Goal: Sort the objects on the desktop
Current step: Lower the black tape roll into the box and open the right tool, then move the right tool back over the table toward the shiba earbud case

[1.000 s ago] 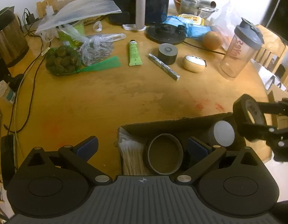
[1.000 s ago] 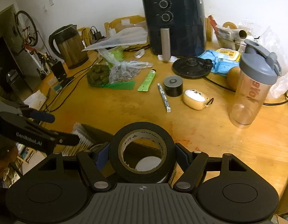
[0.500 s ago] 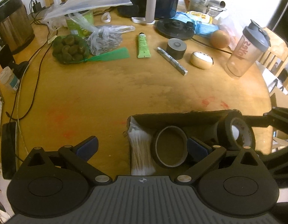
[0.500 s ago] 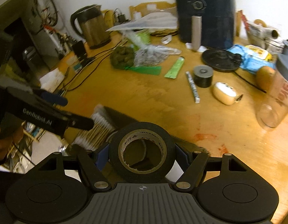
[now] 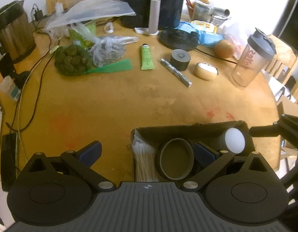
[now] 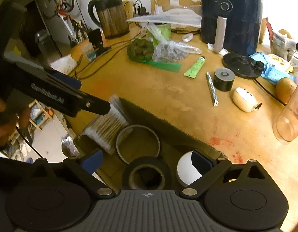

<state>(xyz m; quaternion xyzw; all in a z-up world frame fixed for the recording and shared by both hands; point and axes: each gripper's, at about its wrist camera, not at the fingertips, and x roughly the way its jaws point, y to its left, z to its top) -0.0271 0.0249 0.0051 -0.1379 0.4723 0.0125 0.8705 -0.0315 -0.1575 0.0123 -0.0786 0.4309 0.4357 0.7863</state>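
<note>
Left gripper (image 5: pixel 147 150) spread wide and empty, hanging at the table's (image 5: pixel 114 104) near edge over the dark box's (image 5: pixel 183 130) left wall. In the box: cotton swabs (image 6: pixel 106 127) at the left end, a brown ring (image 6: pixel 138 141) mid-box, black tape roll (image 6: pixel 147 174) just beside it. Right gripper (image 6: pixel 147 162) just opened, pads clear of the tape roll lying loose below.
</note>
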